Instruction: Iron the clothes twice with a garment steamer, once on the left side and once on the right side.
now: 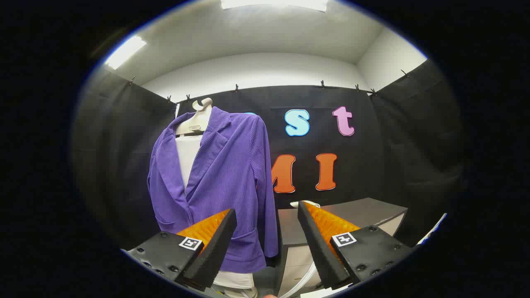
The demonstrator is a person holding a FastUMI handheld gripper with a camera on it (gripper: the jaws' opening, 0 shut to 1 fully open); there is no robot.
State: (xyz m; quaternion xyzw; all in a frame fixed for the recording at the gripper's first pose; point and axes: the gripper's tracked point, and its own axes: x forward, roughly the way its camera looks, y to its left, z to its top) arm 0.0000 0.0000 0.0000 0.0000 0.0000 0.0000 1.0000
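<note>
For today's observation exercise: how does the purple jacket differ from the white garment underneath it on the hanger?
1. The purple jacket is ribbed with lapels; the white garment looks smooth and plain.
2. The jacket is the outer layer, hanging open at the chest; the white garment shows in that opening and below the jacket's hem.

Both hang on the same pale hanger, beyond the open, empty claw.

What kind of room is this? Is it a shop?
Probably not a shop: it looks like a small test booth. Black cloth walls hang from clips, one purple jacket hangs on a hanger beside a dark table, and the open gripper holds nothing.
</note>
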